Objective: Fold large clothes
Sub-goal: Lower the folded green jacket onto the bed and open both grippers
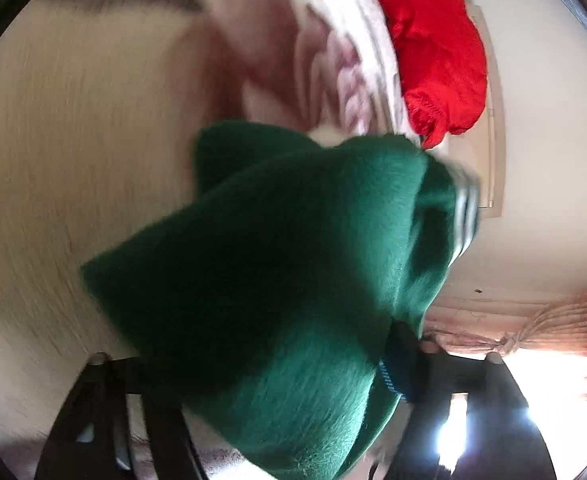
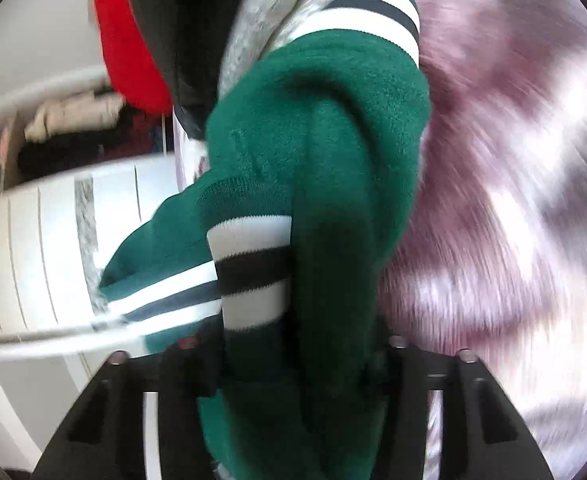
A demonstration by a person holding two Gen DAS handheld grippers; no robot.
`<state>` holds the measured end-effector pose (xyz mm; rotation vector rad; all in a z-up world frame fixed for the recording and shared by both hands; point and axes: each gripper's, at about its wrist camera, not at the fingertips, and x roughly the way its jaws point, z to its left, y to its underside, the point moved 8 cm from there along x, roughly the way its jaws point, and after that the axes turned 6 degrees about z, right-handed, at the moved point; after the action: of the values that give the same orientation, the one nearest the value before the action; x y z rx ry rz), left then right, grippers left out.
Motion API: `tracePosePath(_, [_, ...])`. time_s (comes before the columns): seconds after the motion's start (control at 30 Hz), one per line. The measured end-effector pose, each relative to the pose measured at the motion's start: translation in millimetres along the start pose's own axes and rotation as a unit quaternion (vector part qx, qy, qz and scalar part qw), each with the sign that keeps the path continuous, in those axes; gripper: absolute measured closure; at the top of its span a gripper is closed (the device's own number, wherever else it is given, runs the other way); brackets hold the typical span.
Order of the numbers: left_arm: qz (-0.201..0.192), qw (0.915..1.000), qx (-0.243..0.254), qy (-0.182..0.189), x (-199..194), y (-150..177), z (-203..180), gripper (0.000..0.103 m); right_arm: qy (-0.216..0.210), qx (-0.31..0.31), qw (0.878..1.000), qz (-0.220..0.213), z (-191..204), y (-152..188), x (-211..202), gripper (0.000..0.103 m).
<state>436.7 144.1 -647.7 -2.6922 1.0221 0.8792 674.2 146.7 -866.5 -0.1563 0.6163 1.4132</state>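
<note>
A dark green fleece sweater (image 1: 285,264) with white and black striped cuffs (image 2: 249,276) fills both views. My left gripper (image 1: 293,392) is shut on a bunched part of it, and the cloth hangs over the fingers. My right gripper (image 2: 293,364) is shut on another part of the sweater, beside a striped cuff; its fingertips are buried in the cloth. The sweater is held up in the air between the two grippers. Both views are blurred by motion.
A red garment (image 1: 433,48) lies on a pink and white fuzzy blanket (image 2: 513,200). A grey garment (image 2: 261,20) and a black one (image 2: 181,40) lie near it. A white wardrobe with clothes (image 2: 53,128) stands left. A window with a tied pink curtain (image 1: 533,332) shows at right.
</note>
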Motion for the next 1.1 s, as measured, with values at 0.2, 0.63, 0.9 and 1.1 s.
tracePosePath(0.2, [0.081,0.9884,0.099,-0.082,-12,-77,-24,0.039,-0.049,0.122,0.991,-0.001,-20,167,-14,0.059])
tracePosePath(0.63, [0.081,0.9204,0.198,-0.327,-88,-57,3,0.013,0.059,0.183,0.98,0.051,-49,303,-21,0.011])
tracePosePath(0.9, [0.075,0.8573,0.142,-0.489,-127,20,160,0.01,0.24,0.021,0.97,-0.012,27,228,-59,0.001])
tracePosePath(1.1, [0.066,0.8913,0.144,-0.425,-125,8,181,0.0,0.249,-0.121,0.961,0.008,84,167,2,0.0])
